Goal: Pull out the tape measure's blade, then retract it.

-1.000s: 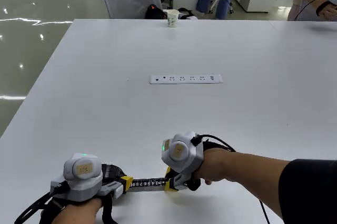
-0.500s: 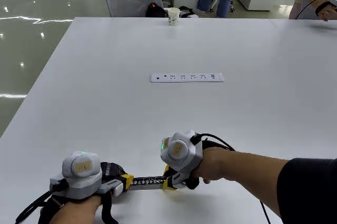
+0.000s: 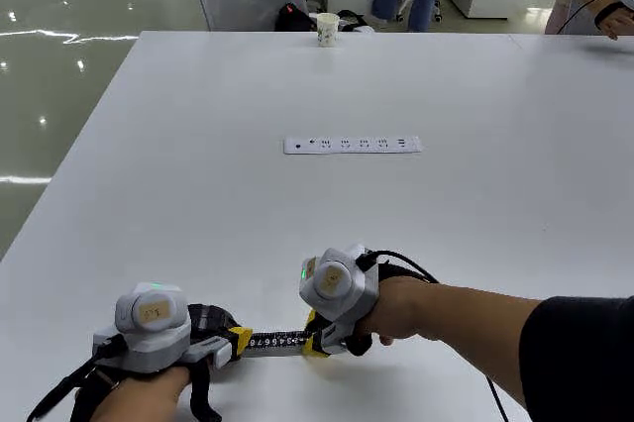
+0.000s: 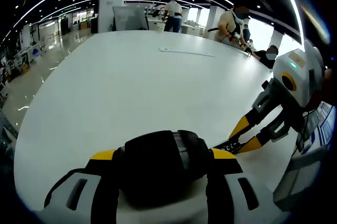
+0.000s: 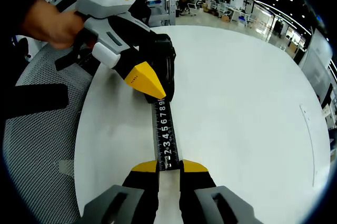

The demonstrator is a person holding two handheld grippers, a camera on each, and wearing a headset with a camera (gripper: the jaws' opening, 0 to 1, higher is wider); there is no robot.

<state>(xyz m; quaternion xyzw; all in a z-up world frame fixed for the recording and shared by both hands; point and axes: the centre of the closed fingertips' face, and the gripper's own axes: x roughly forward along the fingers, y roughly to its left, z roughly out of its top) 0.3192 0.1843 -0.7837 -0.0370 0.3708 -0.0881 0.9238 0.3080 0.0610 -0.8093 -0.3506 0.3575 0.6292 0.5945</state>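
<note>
My left claw [image 3: 236,340] was clamped on the rounded black tape measure [image 4: 158,161] near the smooth white worktop's [image 3: 475,145] front edge. Its short numbered blade [image 5: 165,134] ran to my right claw [image 3: 313,345], which pinched its tip. Well beyond lay a flat power strip [image 3: 353,145] and a paper cup [image 3: 325,31].

The tape measure [image 4: 158,166] is a rounded black case, clamped between the yellow tips of my left gripper [image 4: 163,156] close to the near edge of the white desk [image 5: 237,103]. Whether it touches the desk I cannot tell. Its blade [image 5: 164,132] is out by a short length and runs straight and flat from the case mouth to my right gripper [image 5: 168,167], which pinches its end. The blade is dark with white numerals, 2 to 9 readable along the exposed stretch. In the head view it spans the gap between the two grippers.
</note>
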